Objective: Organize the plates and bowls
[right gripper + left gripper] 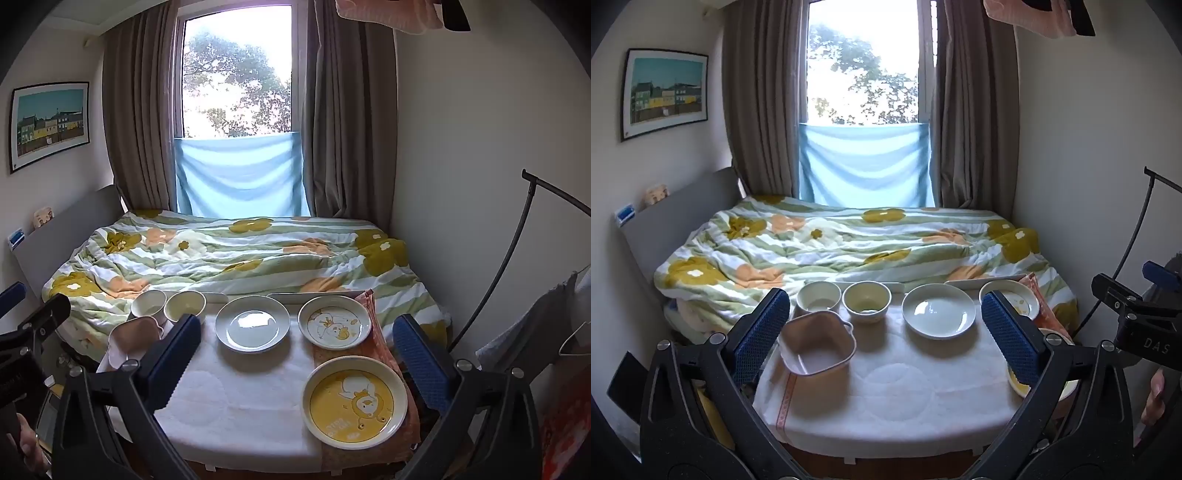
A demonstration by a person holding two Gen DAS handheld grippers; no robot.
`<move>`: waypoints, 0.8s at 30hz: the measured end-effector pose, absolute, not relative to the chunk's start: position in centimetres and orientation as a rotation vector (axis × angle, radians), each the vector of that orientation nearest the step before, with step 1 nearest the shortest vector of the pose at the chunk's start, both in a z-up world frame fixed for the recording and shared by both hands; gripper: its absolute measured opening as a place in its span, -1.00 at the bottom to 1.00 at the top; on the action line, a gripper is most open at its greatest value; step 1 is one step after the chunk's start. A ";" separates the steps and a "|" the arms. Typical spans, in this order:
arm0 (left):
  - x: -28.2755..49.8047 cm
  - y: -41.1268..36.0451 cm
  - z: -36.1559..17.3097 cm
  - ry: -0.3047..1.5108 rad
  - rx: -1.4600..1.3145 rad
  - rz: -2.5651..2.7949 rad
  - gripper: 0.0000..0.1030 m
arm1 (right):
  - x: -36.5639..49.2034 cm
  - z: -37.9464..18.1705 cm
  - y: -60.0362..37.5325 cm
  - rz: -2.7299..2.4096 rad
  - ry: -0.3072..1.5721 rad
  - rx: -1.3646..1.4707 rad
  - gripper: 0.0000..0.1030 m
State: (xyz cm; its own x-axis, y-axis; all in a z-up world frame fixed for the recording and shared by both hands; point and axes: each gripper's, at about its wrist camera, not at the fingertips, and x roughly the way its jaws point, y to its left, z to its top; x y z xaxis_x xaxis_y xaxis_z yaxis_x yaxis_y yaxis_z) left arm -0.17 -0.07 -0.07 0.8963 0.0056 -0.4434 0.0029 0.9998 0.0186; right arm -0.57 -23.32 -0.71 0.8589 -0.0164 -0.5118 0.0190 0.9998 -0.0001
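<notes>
A small table with a white cloth (886,391) (236,391) holds the dishes. At the back stand a white bowl (819,296) (148,302) and a cream bowl (867,300) (184,304). A pink square bowl (817,343) (135,338) sits front left. A plain white plate (938,315) (252,324) lies mid-table. A white duck plate (1015,297) (334,322) sits back right. A yellow duck plate (354,402) (1019,386) lies front right. My left gripper (886,339) and right gripper (297,356) are open, empty, above the table's near side.
A bed with a flowered quilt (849,243) (229,251) lies right behind the table. An orange cloth (373,302) sits under the duck plates. A black stand (517,251) and hanging clothes (535,332) are at the right. Walls close in on both sides.
</notes>
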 end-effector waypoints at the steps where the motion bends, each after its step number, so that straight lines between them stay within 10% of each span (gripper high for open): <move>1: -0.2 -0.1 -0.1 0.462 0.020 0.000 0.99 | -0.6 -0.8 -23.3 -0.019 0.537 0.015 1.00; 24: -0.1 0.7 0.1 0.465 0.014 0.046 0.99 | -0.2 -0.6 -22.3 0.007 0.536 -0.013 1.00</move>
